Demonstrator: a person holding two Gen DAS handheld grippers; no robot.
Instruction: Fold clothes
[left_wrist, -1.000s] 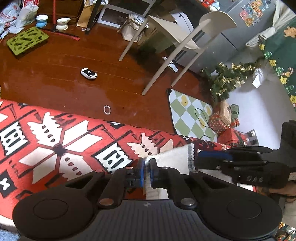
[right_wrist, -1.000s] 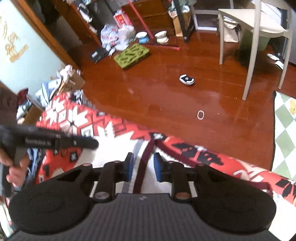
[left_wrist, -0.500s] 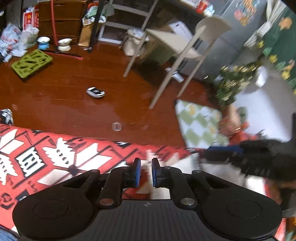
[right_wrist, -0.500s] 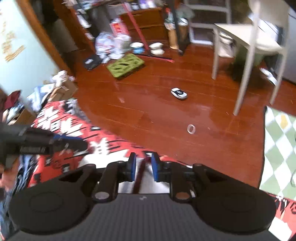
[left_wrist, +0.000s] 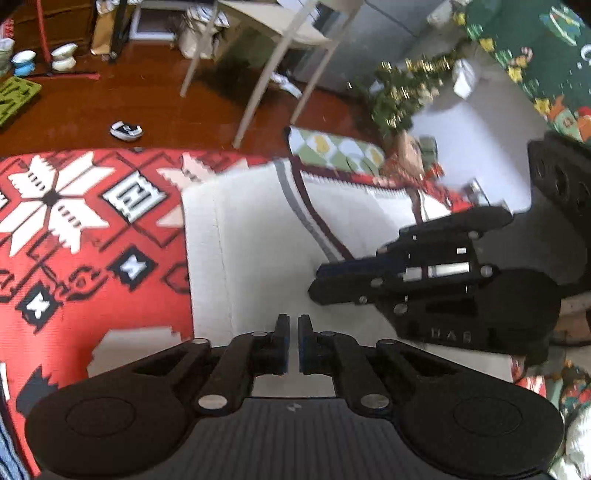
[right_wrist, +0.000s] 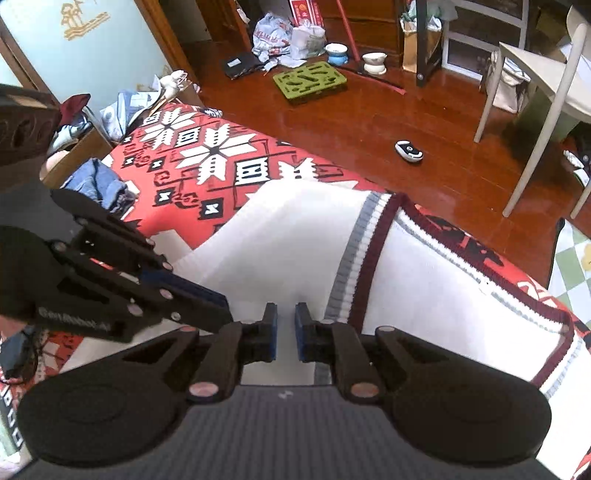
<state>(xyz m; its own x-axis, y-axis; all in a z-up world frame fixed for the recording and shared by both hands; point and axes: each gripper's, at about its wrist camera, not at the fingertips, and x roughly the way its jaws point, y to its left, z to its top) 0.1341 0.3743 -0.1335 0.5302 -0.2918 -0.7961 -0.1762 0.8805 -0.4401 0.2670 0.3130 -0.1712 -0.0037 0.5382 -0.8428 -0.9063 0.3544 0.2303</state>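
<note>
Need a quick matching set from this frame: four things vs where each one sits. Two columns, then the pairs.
Things:
1. white sweater
2. blue jeans
3. green tray
4. computer mouse

Places:
A. floor, near the white chair's legs
B. spread on the red patterned blanket, under both grippers
C. floor, beside two small bowls
D. bunched at the blanket's far left edge

Pairs: 1-B, 2-D, 3-C, 4-A

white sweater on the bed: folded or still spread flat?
Partly folded: the white sweater has a striped-trim edge doubled over its middle, on the red blanket.
</note>
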